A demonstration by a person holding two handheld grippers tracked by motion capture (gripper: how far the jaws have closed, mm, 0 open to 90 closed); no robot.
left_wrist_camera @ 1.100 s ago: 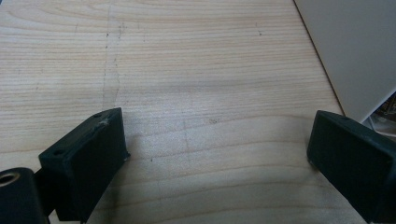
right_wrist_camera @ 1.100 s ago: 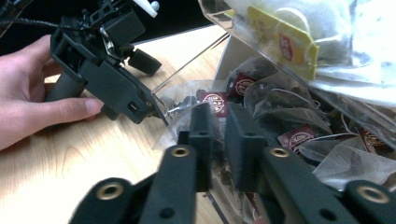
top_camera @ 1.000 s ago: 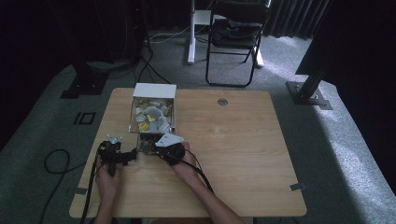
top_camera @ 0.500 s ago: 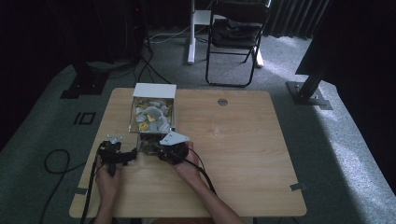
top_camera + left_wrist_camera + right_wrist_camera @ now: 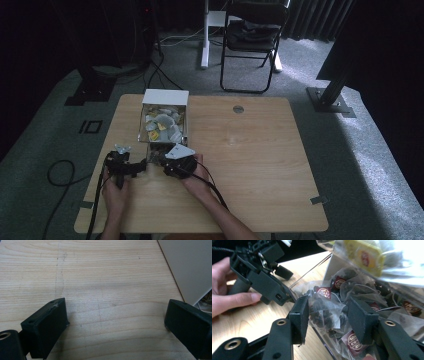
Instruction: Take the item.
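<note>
Over the clear box (image 5: 322, 290), the right gripper (image 5: 329, 315) has its jaws around a teabag (image 5: 324, 312) — whether pinching, I cannot tell; the left gripper (image 5: 117, 322) gapes wide above the table (image 5: 105, 277).

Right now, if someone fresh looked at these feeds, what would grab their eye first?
Probably the right tool, its jaws open around a dark tea bag in a clear box heaped with tea bags near the table's left front. Next, the white box of pale sachets just behind it. The left tool is open over bare wood beside that box.
</note>
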